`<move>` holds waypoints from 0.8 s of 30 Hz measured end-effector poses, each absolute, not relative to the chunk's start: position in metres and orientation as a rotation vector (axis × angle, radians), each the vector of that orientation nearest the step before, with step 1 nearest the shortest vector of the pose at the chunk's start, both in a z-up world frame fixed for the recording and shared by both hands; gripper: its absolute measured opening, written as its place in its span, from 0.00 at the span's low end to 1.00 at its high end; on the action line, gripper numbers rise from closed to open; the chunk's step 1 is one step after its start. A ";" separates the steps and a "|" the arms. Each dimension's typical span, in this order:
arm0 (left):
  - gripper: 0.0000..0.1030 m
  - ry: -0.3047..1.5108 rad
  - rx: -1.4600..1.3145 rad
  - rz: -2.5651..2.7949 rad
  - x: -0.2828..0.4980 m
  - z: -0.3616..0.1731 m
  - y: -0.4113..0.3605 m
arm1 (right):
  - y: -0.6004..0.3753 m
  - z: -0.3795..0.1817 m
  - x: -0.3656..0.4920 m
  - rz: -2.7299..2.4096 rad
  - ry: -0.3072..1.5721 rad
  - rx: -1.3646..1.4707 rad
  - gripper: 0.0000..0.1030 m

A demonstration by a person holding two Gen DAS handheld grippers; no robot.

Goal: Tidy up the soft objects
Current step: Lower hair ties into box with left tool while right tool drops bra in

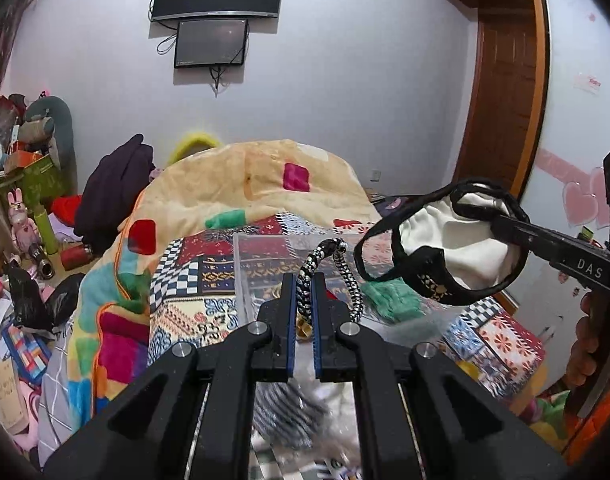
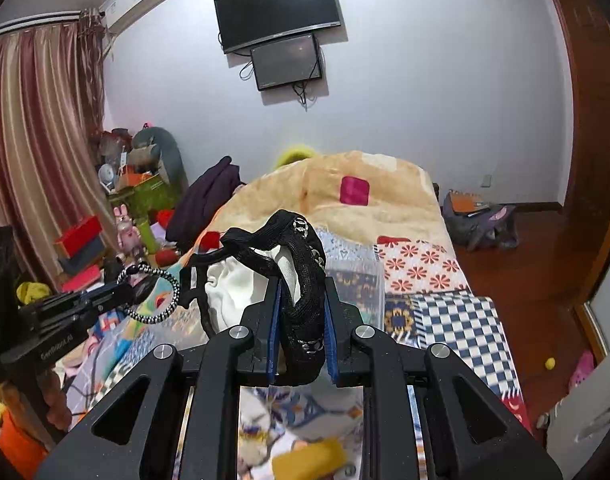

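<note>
our left gripper (image 1: 303,292) has its fingers closed on a black-and-white braided cord (image 1: 337,268); our right gripper (image 2: 301,320) has its fingers clamped on a black-and-white fabric pouch (image 2: 265,276), both held above the clear box (image 1: 265,264) on the bed (image 1: 193,304).

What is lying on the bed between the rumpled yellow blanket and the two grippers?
A clear plastic box sits there on the patchwork quilt, in front of the yellow blanket. The left wrist view shows it best, beyond the left gripper.
</note>
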State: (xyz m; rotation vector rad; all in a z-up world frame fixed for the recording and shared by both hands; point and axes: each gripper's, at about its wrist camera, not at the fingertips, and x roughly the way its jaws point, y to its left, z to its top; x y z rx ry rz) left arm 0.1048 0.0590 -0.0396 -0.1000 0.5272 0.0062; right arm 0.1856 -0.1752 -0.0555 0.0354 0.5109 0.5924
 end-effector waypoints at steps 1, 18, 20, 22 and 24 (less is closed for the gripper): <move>0.05 0.533 -0.098 0.013 0.110 -0.041 0.060 | -0.172 -0.056 0.191 0.590 0.513 0.035 0.16; 0.05 0.761 -0.040 -0.023 0.175 -0.091 0.057 | -0.137 -0.118 0.238 0.546 0.713 -0.105 0.17; 0.05 0.775 -0.027 -0.023 0.177 -0.094 0.055 | -0.138 -0.122 0.241 0.535 0.726 -0.112 0.20; 0.06 0.780 -0.018 -0.015 0.178 -0.096 0.053 | -0.137 -0.124 0.242 0.523 0.730 -0.122 0.21; 0.08 0.786 -0.023 -0.013 0.179 -0.097 0.054 | -0.137 -0.124 0.240 0.511 0.729 -0.137 0.28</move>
